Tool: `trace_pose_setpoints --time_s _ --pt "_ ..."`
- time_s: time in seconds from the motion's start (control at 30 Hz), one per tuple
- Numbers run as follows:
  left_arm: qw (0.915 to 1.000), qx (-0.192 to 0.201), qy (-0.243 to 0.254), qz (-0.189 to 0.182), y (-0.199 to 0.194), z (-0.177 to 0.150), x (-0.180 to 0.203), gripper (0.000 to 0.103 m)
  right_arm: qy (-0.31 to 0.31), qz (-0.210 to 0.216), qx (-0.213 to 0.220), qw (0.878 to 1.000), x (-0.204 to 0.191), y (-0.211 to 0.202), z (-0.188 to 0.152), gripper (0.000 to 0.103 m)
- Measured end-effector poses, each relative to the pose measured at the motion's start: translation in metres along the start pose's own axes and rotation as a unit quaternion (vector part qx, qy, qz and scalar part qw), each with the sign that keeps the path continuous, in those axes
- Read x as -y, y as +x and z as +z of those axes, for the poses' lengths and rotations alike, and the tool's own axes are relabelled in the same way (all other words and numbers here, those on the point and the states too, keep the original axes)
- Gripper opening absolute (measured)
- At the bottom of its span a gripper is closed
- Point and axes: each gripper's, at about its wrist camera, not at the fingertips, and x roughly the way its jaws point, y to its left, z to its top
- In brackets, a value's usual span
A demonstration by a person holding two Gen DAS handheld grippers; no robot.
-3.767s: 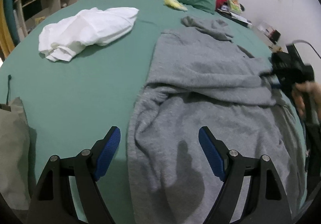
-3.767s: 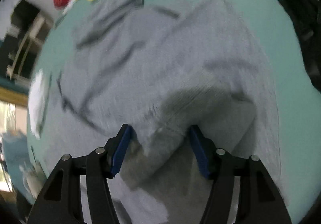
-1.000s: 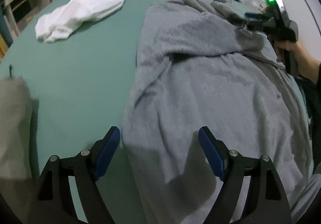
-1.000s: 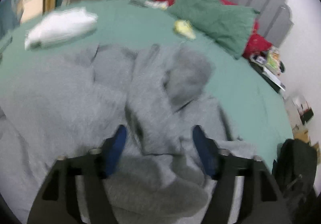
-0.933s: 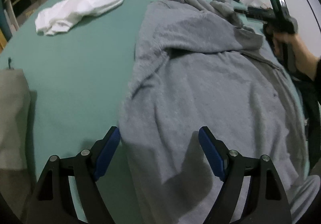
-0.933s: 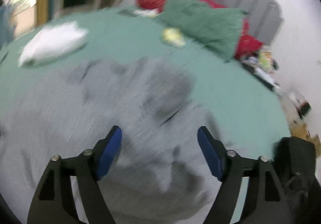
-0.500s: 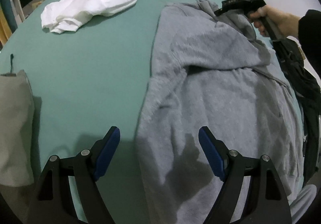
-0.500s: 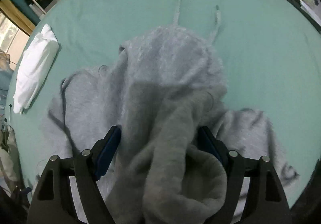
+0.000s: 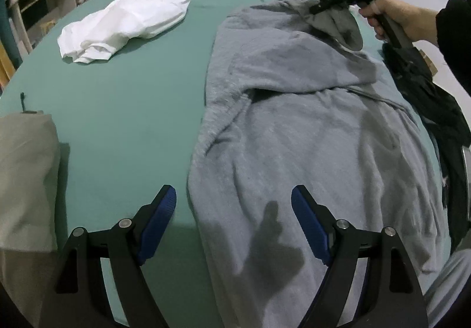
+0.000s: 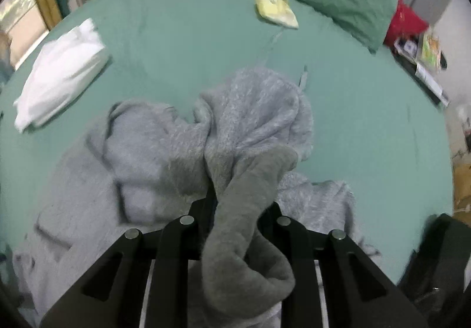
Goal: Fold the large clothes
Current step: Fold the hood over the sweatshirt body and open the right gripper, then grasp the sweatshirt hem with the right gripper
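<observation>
Right gripper (image 10: 235,204) clamped on the grey hoodie's (image 9: 294,136) far cuff; left gripper (image 9: 234,222) gapes over its near left edge (bare green sheet (image 9: 132,110) further left).

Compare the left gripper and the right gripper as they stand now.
The left gripper is open and holds nothing, with the gray hoodie lying below its jaws. The right gripper is shut on the hoodie's hood, lifting it off the bed. Both are over the same hoodie.
</observation>
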Motion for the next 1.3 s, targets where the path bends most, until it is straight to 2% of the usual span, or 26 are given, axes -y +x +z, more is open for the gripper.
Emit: trace_pose_setpoints --time_s 0.13,0.17,0.23,0.27,0.3,0.37,0.43,0.47,0.5,0.6,0.63,0.7,0.73,0.77,0.83,0.87,0.9,0.97,1.03,1.1,1.13,1.2,1.3 --pt "0.9999 0.007 0.013 -0.005 -0.009 -0.016 0.004 0.084 -0.038 -0.006 -0.012 0.999 -0.027 -0.025 -0.023 0.022" --pt "0.9998 0.006 0.016 -0.009 -0.009 -0.018 0.007 0.084 -0.045 -0.008 -0.012 0.999 -0.033 -0.031 -0.033 0.026" --pt "0.9997 0.001 0.023 -0.012 -0.008 -0.023 0.011 0.084 -0.049 -0.022 -0.011 0.998 -0.039 -0.038 -0.05 0.044" --pt "0.9996 0.0 0.023 -0.014 -0.007 -0.025 0.013 0.084 -0.055 -0.025 -0.008 0.998 -0.043 -0.041 -0.064 0.064" --pt "0.9995 0.002 0.023 -0.019 -0.008 -0.026 0.015 0.084 -0.057 -0.034 -0.007 0.998 -0.047 -0.042 -0.077 0.074" --pt "0.9995 0.005 0.022 -0.021 -0.01 -0.027 0.017 0.084 -0.061 -0.04 -0.014 0.997 -0.054 -0.036 -0.09 0.073" --pt "0.9995 0.008 0.018 -0.025 -0.012 -0.028 0.018 0.084 -0.056 -0.044 -0.005 0.997 -0.06 -0.041 -0.109 0.069" --pt "0.9994 0.009 0.018 -0.027 -0.012 -0.028 0.019 0.084 -0.062 -0.04 0.006 0.997 -0.064 -0.047 -0.117 0.014" --pt "0.9994 0.007 0.021 -0.026 -0.011 -0.029 0.022 0.084 -0.08 -0.052 0.012 0.995 -0.07 -0.051 -0.124 0.01" --pt "0.9992 0.0 0.03 -0.027 -0.008 -0.03 0.027 0.084 -0.125 -0.073 0.024 0.989 -0.082 -0.064 -0.142 0.01" --pt "0.9992 -0.002 0.031 -0.026 -0.006 -0.031 0.028 0.084 -0.145 -0.099 0.038 0.984 -0.088 -0.074 -0.149 0.01" --pt "0.9992 -0.006 0.032 -0.024 -0.003 -0.031 0.028 0.084 -0.159 -0.106 0.052 0.98 -0.093 -0.089 -0.16 0.01" --pt "0.9992 -0.009 0.03 -0.024 -0.001 -0.031 0.028 0.084 -0.197 -0.154 0.062 0.966 -0.102 -0.095 -0.17 0.01" --pt "0.9993 -0.012 0.027 -0.024 0.0 -0.032 0.027 0.084 -0.228 -0.183 0.067 0.954 -0.109 -0.096 -0.179 0.01" --pt "0.9991 -0.019 0.024 -0.029 0.002 -0.033 0.027 0.084 -0.305 -0.237 0.056 0.921 -0.123 -0.088 -0.206 0.01" --pt "0.999 -0.021 0.023 -0.03 0.003 -0.034 0.027 0.084 -0.322 -0.254 0.045 0.911 -0.122 -0.079 -0.215 0.01" --pt "0.9989 -0.023 0.023 -0.033 0.002 -0.035 0.028 0.084 -0.322 -0.261 0.028 0.909 -0.118 -0.069 -0.226 0.01" --pt "0.9988 -0.024 0.023 -0.037 -0.001 -0.037 0.03 0.084 -0.295 -0.243 0.009 0.924 -0.108 -0.058 -0.241 0.013" --pt "0.9987 -0.02 0.024 -0.041 -0.004 -0.04 0.033 0.084 -0.258 -0.217 -0.001 0.942 -0.1 -0.057 -0.249 0.025" --pt "0.9984 -0.015 0.022 -0.05 -0.007 -0.042 0.035 0.084 -0.207 -0.191 0.031 0.959 -0.096 -0.077 -0.259 0.069" --pt "0.9982 -0.014 0.02 -0.054 -0.008 -0.043 0.037 0.084 -0.184 -0.177 0.048 0.966 -0.094 -0.089 -0.264 0.074" --pt "0.9983 -0.008 0.014 -0.057 -0.012 -0.048 0.038 0.084 -0.136 -0.155 0.072 0.976 -0.089 -0.114 -0.278 0.075" --pt "0.9987 -0.011 0.01 -0.049 -0.015 -0.06 0.038 0.084 -0.075 -0.14 0.074 0.984 -0.072 -0.14 -0.309 0.075"
